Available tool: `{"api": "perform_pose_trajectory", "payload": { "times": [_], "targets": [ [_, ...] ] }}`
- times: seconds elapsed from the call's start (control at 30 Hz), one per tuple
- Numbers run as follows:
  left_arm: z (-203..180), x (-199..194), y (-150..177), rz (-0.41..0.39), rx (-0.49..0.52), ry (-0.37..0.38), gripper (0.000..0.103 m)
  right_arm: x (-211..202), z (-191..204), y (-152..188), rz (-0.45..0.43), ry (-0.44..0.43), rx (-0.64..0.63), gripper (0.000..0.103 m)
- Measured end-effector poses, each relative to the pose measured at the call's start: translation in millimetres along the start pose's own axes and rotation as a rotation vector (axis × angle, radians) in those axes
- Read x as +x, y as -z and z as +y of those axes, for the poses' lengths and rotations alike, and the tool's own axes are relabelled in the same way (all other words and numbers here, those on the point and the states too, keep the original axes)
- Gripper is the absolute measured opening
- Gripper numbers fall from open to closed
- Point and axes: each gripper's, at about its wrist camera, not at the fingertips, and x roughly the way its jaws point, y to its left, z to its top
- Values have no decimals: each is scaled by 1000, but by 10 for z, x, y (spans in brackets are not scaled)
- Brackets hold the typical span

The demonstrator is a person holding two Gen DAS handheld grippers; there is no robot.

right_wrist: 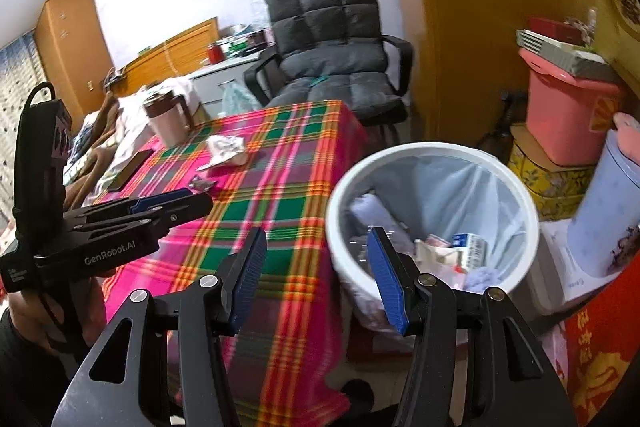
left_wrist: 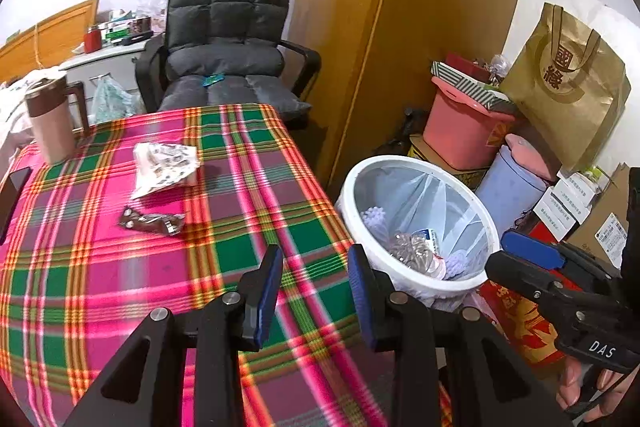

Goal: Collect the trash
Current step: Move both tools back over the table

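Both the left gripper [left_wrist: 316,291] and right gripper [right_wrist: 318,277] gape wide, holding nothing. Beside the table [left_wrist: 248,211], the lined white bin [left_wrist: 420,223] holds a crushed bottle [left_wrist: 416,251] and scraps. A white wrapper [left_wrist: 164,163] and brown wrapper [left_wrist: 154,221] lie on the cloth.

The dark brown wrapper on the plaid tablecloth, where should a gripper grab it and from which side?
Probably from above with the left gripper, which is open and nearer. The dark brown wrapper lies flat on the tablecloth, long axis roughly left to right, so pinch across its narrow width near the crinkled right end, which looks slightly raised.
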Motion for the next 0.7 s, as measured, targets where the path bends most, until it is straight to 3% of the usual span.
{"api": "perform_pose_trajectory", "payload": {
  "times": [0.7],
  "targets": [
    [819, -413, 192, -18, -95, -112, 34, 323, 697, -145, 55, -142, -157, 55]
  ]
}}
